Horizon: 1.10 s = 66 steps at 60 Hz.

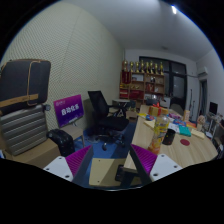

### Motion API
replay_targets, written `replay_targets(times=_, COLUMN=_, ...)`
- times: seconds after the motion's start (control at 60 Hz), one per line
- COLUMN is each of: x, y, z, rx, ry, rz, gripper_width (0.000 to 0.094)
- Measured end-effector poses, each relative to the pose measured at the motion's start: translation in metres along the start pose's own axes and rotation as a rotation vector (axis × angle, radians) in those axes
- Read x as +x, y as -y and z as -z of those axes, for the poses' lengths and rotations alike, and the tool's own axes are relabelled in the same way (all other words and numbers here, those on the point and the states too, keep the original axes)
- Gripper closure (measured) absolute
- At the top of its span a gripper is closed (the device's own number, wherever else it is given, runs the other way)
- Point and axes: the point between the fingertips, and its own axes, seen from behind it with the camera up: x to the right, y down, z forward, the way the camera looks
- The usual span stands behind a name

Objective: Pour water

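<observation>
Tool [115, 160] open above office table [190, 150]

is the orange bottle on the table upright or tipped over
Upright: the orange bottle stands on its base on the table, cap up, beyond the gripper, whose open jaws hold nothing.

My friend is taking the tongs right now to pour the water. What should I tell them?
Tongs: open, holding nothing, up above the near end of the table, pink pads facing each other.
Job's things: a bottle with an orange drink stands on the table ahead of the tongs and to one side, with smaller items around it that are too small to name. I can't pick out a cup.
Done: nothing yet, no bottle picked up.
Left: move to the table, grab the bottle, find the cup, pour.
</observation>
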Motion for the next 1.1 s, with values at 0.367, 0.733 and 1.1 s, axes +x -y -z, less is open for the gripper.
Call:
replay_targets(times=0.367, x=0.059, y=0.022, z=-0.006, rx=0.126, ry=-0.051, rz=0.046, gripper_width=0.0114)
replay_targets(times=0.733, x=0.204, y=-0.006, z=-0.110, rx=0.112, ry=-0.249, rz=-0.048, gripper_width=0.0112)
replay_targets(times=1.1, x=0.244, y=-0.015, z=-0.214, rx=0.105, ry=-0.267, rz=-0.125, gripper_width=0.0436)
